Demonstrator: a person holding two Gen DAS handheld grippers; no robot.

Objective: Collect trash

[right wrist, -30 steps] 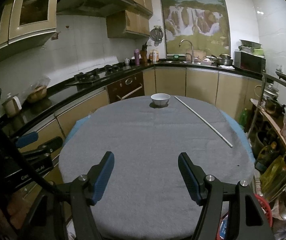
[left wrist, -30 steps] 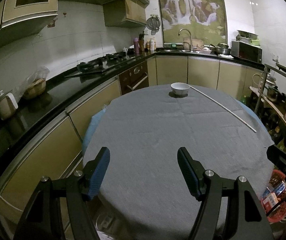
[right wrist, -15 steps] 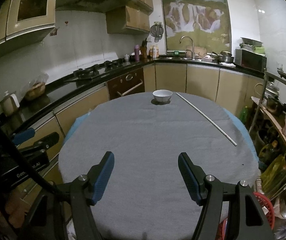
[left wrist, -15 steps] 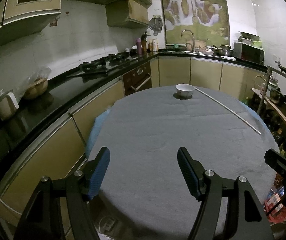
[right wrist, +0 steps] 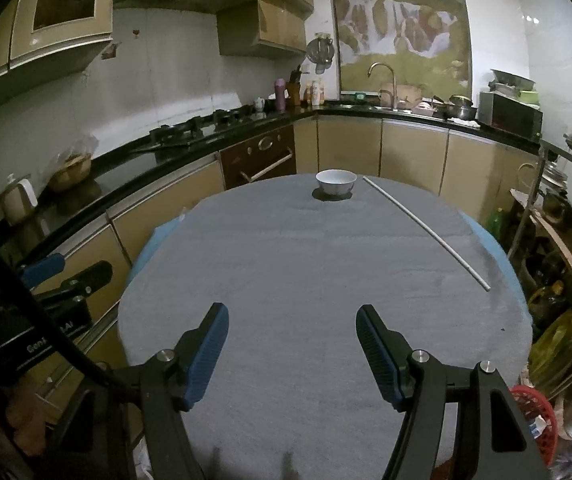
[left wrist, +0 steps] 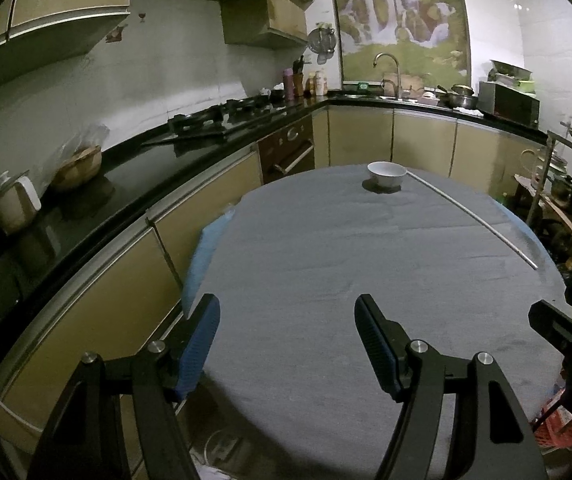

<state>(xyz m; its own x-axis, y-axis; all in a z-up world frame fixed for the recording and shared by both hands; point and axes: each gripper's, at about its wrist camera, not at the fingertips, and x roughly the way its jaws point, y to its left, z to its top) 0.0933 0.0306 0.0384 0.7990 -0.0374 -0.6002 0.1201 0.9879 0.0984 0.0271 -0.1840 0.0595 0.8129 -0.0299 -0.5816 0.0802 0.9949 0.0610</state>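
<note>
A round table with a grey cloth fills both views. A white bowl stands at its far edge. A long thin white rod lies on the cloth from beside the bowl toward the right edge. My left gripper is open and empty over the table's near left edge. My right gripper is open and empty over the near edge. The left gripper also shows at the left of the right wrist view. No trash shows on the cloth.
A black counter with a stove, jars and a basket runs along the left and back walls. A sink and a microwave stand at the back. A cluttered rack and a red basket stand to the right.
Both grippers have shifted slightly; the bowl and rod sit a little further right in the left view. Both stay open and empty.
</note>
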